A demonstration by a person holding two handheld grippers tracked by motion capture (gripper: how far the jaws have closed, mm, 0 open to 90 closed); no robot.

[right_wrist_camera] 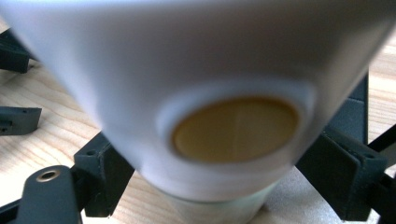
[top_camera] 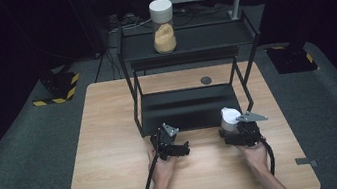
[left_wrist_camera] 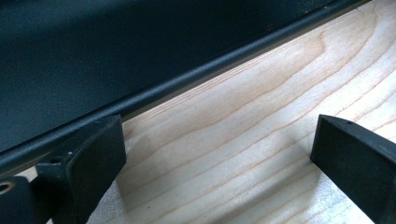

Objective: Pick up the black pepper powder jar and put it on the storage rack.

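High view: both forearms reach in from the near edge of the wooden table (top_camera: 114, 148). The left gripper (top_camera: 169, 142) rests low before the black shelf rack (top_camera: 189, 109), jaws spread wide with nothing but bare wood between them. The right gripper (top_camera: 237, 132) sits farther right, its jaws flanking a white jar (top_camera: 229, 118) with a rounded white lid, which stands upright on the table; whether the pads press it, I cannot tell.
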